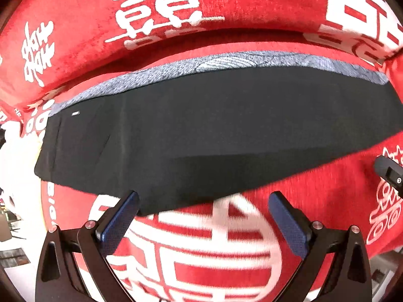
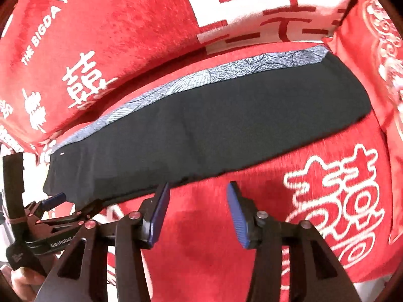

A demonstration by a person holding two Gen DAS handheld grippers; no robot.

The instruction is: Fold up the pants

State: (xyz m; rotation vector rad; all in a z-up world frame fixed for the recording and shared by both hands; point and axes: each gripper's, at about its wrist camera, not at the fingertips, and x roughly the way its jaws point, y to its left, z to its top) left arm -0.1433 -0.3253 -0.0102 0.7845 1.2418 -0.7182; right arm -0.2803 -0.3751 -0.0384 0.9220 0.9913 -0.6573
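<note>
Black pants (image 1: 201,136) lie flat, folded lengthwise into a long strip on a red sofa seat, with a strip of blue patterned fabric (image 1: 226,61) showing along their far edge. They also show in the right wrist view (image 2: 214,125). My left gripper (image 1: 204,198) is open and empty, just at the pants' near edge. My right gripper (image 2: 199,188) is open and empty, just in front of the near edge. The left gripper also shows in the right wrist view (image 2: 54,198) at the pants' left end.
The red sofa cover (image 1: 327,196) has white characters. The backrest (image 2: 126,25) rises behind the pants. A red cushion (image 2: 377,63) stands at the right end. The right gripper's tip (image 1: 389,172) shows at the right in the left wrist view.
</note>
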